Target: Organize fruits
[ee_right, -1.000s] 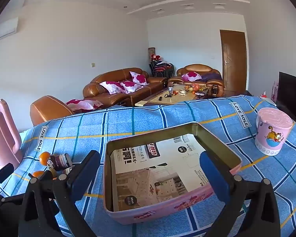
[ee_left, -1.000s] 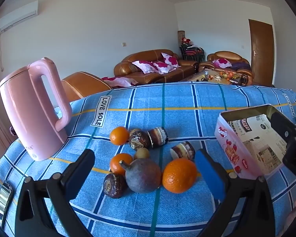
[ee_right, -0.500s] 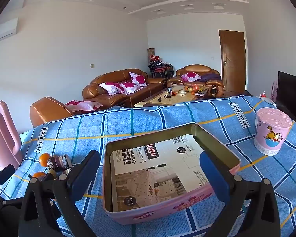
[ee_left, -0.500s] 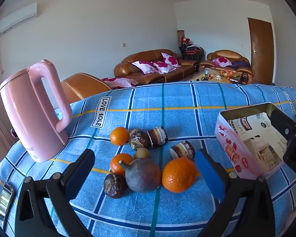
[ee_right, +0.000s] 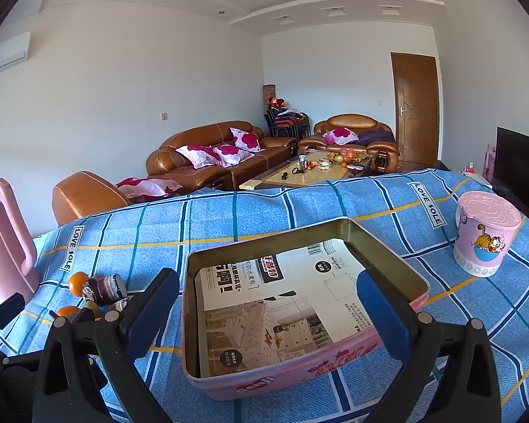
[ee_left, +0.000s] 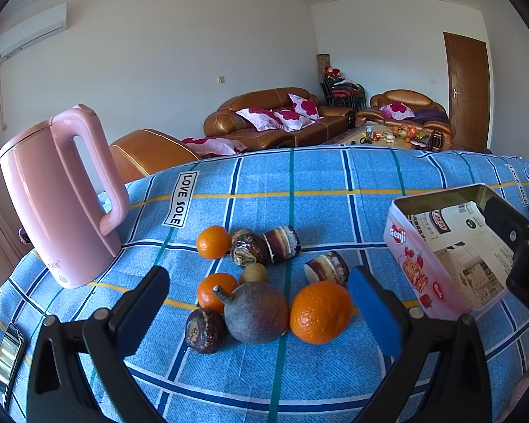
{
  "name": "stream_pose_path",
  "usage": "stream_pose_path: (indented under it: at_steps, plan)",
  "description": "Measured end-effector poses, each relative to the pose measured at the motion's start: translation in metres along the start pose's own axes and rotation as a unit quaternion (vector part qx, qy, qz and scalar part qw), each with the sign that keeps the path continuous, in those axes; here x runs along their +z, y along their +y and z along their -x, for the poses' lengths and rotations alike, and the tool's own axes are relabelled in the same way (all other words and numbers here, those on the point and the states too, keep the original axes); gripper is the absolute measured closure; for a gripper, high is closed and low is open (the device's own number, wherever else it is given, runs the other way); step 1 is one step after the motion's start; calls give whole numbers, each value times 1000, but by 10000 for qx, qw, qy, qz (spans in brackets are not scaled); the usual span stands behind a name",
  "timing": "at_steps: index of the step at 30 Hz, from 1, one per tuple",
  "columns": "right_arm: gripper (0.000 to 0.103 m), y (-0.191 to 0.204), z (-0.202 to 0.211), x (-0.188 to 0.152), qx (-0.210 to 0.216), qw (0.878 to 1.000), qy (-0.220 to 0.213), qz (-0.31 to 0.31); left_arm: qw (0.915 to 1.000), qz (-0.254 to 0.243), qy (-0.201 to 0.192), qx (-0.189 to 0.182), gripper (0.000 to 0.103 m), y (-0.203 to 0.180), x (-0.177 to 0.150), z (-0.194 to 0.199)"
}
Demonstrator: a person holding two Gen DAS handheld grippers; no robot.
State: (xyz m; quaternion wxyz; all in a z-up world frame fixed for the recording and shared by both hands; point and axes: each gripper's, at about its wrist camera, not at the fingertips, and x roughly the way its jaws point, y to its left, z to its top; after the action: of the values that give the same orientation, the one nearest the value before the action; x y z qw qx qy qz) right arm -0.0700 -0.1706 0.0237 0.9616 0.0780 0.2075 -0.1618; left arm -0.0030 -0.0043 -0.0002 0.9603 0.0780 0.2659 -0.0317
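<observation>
Left gripper: jaws gaping wide, framing the fruit pile for picking.
Right gripper: jaws wide, empty, facing the tin.

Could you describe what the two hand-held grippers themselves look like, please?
Both match. The left hand-held gripper and the right hand-held gripper each have two black plastic arms with silver rivets at the joints, and flat rectangular blue pads on the fingers. No cables, markings or sleeves are visible.
</observation>
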Motion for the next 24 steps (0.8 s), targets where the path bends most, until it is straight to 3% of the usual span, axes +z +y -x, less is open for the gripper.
stream_pose_path:
  at_steps: [24]
  plan:
    - [1,0,0,-1,-3,10000,-4,3,10000,39,74,-35,0,1,-3,-3]
